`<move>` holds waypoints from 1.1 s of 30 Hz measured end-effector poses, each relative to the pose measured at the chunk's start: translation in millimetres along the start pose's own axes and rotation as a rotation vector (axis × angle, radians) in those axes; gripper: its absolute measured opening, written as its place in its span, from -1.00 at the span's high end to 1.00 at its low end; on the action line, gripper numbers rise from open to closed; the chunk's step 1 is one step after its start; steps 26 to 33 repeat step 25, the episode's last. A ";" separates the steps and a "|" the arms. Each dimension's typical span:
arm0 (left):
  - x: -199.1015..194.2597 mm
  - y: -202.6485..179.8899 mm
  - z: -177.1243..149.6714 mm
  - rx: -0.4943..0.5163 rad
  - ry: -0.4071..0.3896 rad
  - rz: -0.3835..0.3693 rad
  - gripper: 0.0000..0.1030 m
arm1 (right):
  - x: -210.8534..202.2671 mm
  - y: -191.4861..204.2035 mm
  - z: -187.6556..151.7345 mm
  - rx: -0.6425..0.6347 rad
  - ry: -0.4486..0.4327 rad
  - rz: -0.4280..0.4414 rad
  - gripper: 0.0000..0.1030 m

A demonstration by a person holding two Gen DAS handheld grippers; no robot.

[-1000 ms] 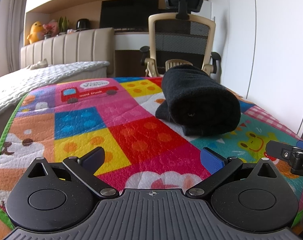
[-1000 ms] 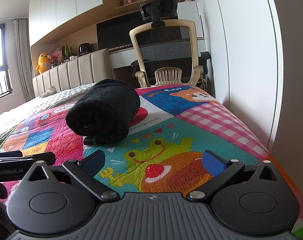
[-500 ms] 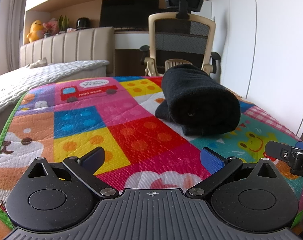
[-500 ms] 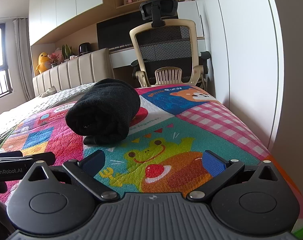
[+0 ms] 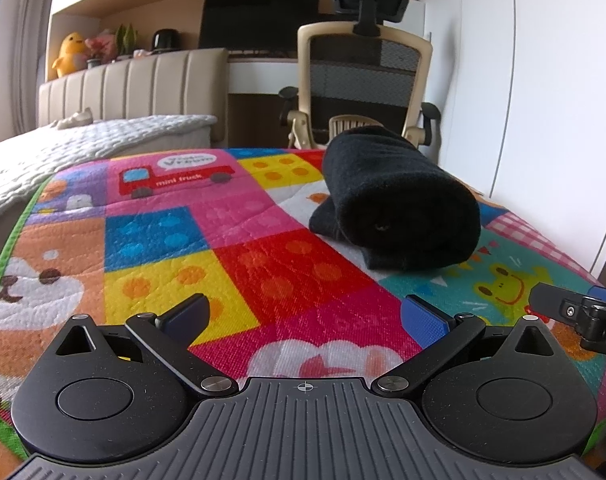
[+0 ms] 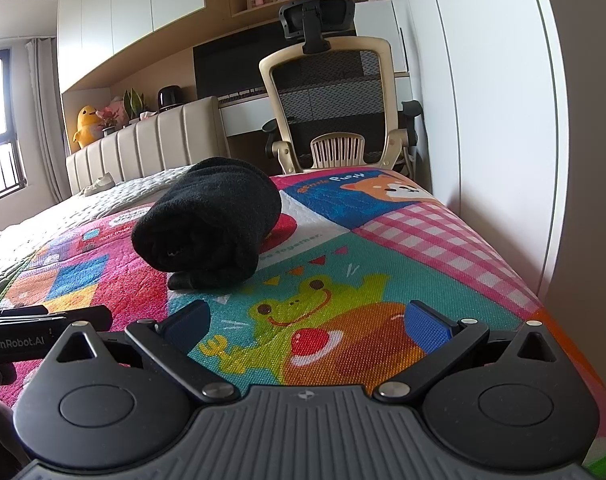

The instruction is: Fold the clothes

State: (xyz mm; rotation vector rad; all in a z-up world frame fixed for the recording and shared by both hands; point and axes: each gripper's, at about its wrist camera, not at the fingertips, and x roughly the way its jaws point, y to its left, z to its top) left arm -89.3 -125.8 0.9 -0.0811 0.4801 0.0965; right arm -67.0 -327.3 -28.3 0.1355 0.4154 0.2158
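A black garment, rolled into a thick bundle (image 5: 395,200), lies on the colourful play mat (image 5: 207,240). In the right wrist view the same black bundle (image 6: 211,224) sits ahead and to the left, on the play mat (image 6: 423,240). My left gripper (image 5: 305,314) stands open low over the mat, short of the bundle, with nothing between its blue pads. My right gripper (image 6: 307,320) is open too, above the frog picture, empty. Each view catches the other gripper's tip: the right one (image 5: 575,314) at the right edge, the left one (image 6: 43,320) at the left edge.
A beige mesh office chair (image 5: 363,76) stands behind the mat's far edge, before a desk with a dark monitor (image 5: 259,20). A bed with a quilted cover (image 5: 83,148) and padded headboard lies left. A white wall (image 6: 495,120) runs close along the mat's right side.
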 end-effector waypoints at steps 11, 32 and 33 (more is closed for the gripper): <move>-11.5 8.6 7.3 -0.050 -0.067 -0.096 -1.00 | 2.3 -4.8 1.0 0.035 0.016 0.023 -1.00; -22.0 10.2 32.2 -0.095 -0.085 -0.072 -1.00 | 13.0 -6.7 5.4 0.045 0.088 0.057 -1.00; -22.0 10.2 32.2 -0.095 -0.085 -0.072 -1.00 | 13.0 -6.7 5.4 0.045 0.088 0.057 -1.00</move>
